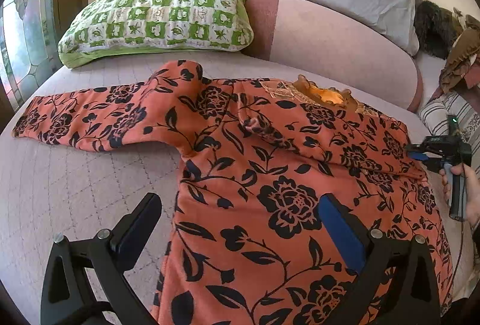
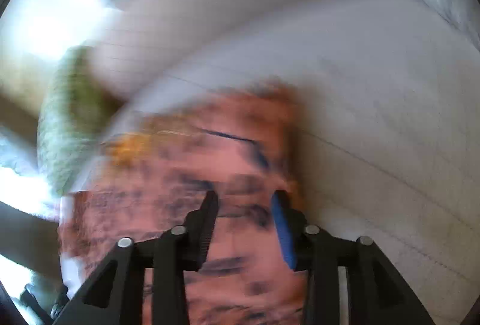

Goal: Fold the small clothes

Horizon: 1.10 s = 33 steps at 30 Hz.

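Orange black-floral long-sleeved cloth top [image 1: 270, 175] lies flat mid-frame on the pale quilted bed [image 1: 60, 190], one sleeve folded across the chest. Left gripper [image 1: 240, 223] jaws wide apart over its hem. Right gripper [image 2: 244, 205] parted, empty; view blurred. Green checked pillow [image 1: 156, 16] upper left.

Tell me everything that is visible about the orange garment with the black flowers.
The orange garment is a small long-sleeved top, printed with black roses and vines, in a soft, slightly padded-looking cloth. Its neck opening has a ruffled edge and a yellow lining. It lies spread on the pale quilted bed cover. One sleeve stretches out flat; the other is folded across the chest. The right gripper reaches its edge; the left gripper stands open above its lower part.
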Each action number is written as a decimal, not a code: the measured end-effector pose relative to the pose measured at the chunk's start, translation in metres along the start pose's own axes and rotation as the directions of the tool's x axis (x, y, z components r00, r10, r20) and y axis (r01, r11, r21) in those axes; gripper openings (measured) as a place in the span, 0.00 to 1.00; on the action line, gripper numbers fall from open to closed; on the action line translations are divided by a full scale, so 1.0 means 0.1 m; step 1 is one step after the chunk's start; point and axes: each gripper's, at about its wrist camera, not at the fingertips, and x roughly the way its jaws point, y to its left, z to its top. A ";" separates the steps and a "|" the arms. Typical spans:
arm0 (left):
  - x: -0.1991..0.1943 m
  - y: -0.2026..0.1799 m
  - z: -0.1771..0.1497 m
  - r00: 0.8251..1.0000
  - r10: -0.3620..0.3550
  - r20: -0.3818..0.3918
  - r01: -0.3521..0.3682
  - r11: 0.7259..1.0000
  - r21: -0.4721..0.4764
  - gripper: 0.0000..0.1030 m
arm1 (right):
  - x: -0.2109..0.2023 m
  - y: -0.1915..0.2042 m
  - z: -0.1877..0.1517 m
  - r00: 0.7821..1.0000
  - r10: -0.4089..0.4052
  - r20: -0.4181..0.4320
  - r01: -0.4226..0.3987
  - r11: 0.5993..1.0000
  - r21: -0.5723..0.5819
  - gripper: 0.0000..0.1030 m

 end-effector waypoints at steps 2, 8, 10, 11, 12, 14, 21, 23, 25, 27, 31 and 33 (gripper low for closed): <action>-0.01 0.05 0.01 1.000 -0.011 0.001 0.011 1.000 -0.020 1.00 | -0.17 -0.07 -0.02 0.997 0.038 0.071 -0.044 0.995 0.092 0.30; -0.02 0.10 0.02 1.000 -0.001 0.008 0.001 0.999 -0.032 1.00 | -0.03 0.03 0.01 0.993 -0.119 0.024 0.120 0.991 -0.057 0.80; -0.06 0.17 0.03 1.000 -0.006 0.019 0.007 0.998 -0.063 1.00 | -0.23 0.13 -0.04 0.988 -0.117 0.099 0.119 0.993 -0.012 0.82; -0.07 0.21 0.03 0.999 -0.027 0.019 0.028 0.996 -0.087 1.00 | -0.33 0.25 -0.08 0.991 -0.062 0.121 0.067 0.997 -0.036 0.82; -0.08 0.24 0.03 0.999 -0.043 0.018 0.044 0.993 -0.106 1.00 | -0.42 0.38 -0.15 0.990 0.012 0.142 0.003 0.994 -0.105 0.82; -0.11 0.31 0.05 0.998 -0.061 0.022 0.064 0.990 -0.130 1.00 | -0.34 0.49 -0.29 0.986 -0.086 0.144 0.117 0.968 -0.223 0.89; -0.52 1.29 0.20 0.990 -0.061 0.125 0.104 0.921 -0.375 1.00 | -0.71 0.34 -0.75 0.989 -0.020 0.149 0.047 0.983 -0.178 0.87; -0.58 1.85 0.23 0.986 -0.035 0.165 0.119 0.838 -0.533 1.00 | -0.80 0.42 -1.07 0.988 0.019 0.152 0.017 0.973 -0.229 0.87; -0.57 2.28 0.26 0.984 0.009 0.179 0.104 0.787 -0.608 1.00 | -0.83 0.46 -1.38 0.991 0.035 0.131 -0.001 0.966 -0.258 0.87; -0.50 2.81 0.36 0.985 0.090 0.145 0.029 0.748 -0.663 1.00 | -0.73 0.54 -1.65 0.991 0.086 0.100 -0.058 0.965 -0.256 0.87; -0.23 3.52 0.44 0.990 0.112 0.082 -0.009 0.645 -0.764 1.00 | -0.59 0.59 -1.98 0.992 0.107 0.068 -0.085 0.961 -0.262 0.87; -0.08 3.74 0.44 0.993 0.101 0.062 -0.011 0.598 -0.801 1.00 | -0.51 0.72 -1.98 0.991 0.125 0.056 -0.101 0.942 -0.319 0.87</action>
